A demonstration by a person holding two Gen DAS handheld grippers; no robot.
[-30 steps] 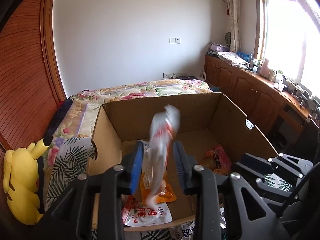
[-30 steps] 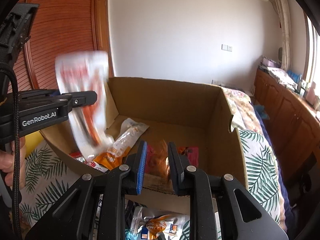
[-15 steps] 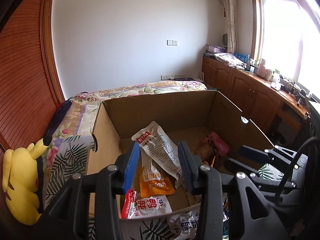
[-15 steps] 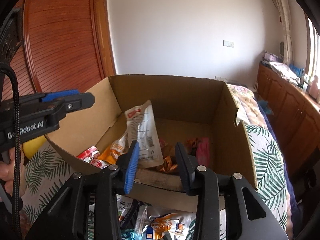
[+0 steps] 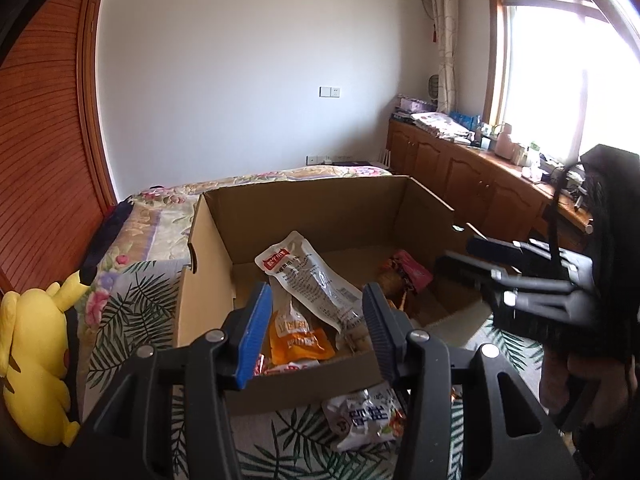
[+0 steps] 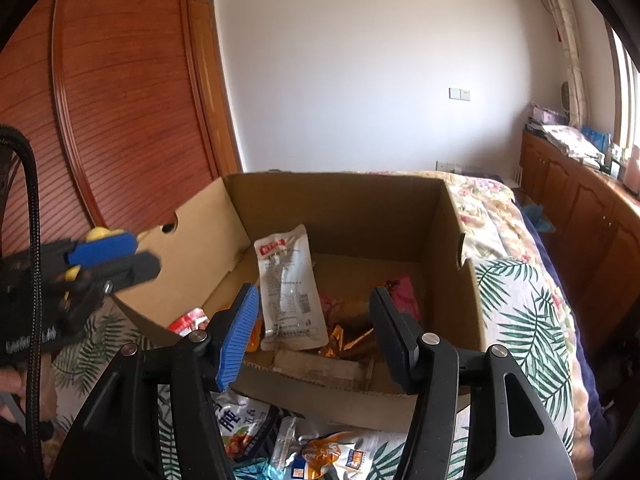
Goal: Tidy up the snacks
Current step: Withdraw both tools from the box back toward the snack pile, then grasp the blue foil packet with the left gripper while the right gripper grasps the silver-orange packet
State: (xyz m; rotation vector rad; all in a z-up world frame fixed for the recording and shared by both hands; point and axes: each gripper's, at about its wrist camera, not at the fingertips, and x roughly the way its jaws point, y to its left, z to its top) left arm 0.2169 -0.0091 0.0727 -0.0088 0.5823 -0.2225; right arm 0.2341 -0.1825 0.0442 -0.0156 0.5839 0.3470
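Open cardboard box (image 5: 304, 216) on bed; clear white pouch with red label (image 5: 308, 276) lies tilted atop orange packet (image 5: 298, 340); pink and gold wrappers (image 6: 404, 296) right; more packets (image 6: 320, 452) outside, near side.

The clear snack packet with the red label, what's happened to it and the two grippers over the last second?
The clear packet, a second ago upright between the left gripper's pads, was let go and now lies in the cardboard box on the other snacks. The right gripper released its orange snack too. Both jaws have just been opening, nothing between them. The box and the loose packets in front of it stayed put.
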